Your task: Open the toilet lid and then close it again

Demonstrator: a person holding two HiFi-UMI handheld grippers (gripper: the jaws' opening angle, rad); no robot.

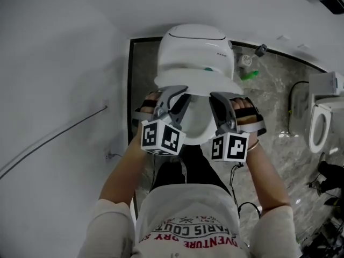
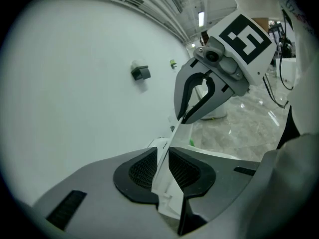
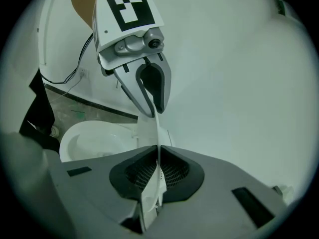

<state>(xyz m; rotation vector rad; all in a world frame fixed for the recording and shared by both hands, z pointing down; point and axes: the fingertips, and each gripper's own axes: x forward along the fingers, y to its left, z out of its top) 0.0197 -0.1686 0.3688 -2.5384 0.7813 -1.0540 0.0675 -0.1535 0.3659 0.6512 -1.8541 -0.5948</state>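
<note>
Left gripper: clenched on the lid; the thin white rim stands edge-on between the two black pads, which press on both of its faces.
Right gripper: clamped on the same rim, jaws nearly together, with the rim between its pads.
Grip spots: on the lid's front rim, one to each side of its middle, near each other but apart.
Lid: lifted clear of the seat and tilted, its front rim up in the jaws and its back end at the rear housing.
Edges: the rim runs in a straight line from each pair of pads to the other gripper's tips.
Room, left: a white wall stands just beside the toilet, with a cable along it.
Room, right: marble floor lies open; a green item lies near the toilet's base and a second toilet stands well apart.
Head view only: both marker cubes, the person's forearms, and the lid's top face.
Left gripper view only: a small dark fixture on the wall.
Right gripper view only: the open bowl under the lid, left of the jaws.
</note>
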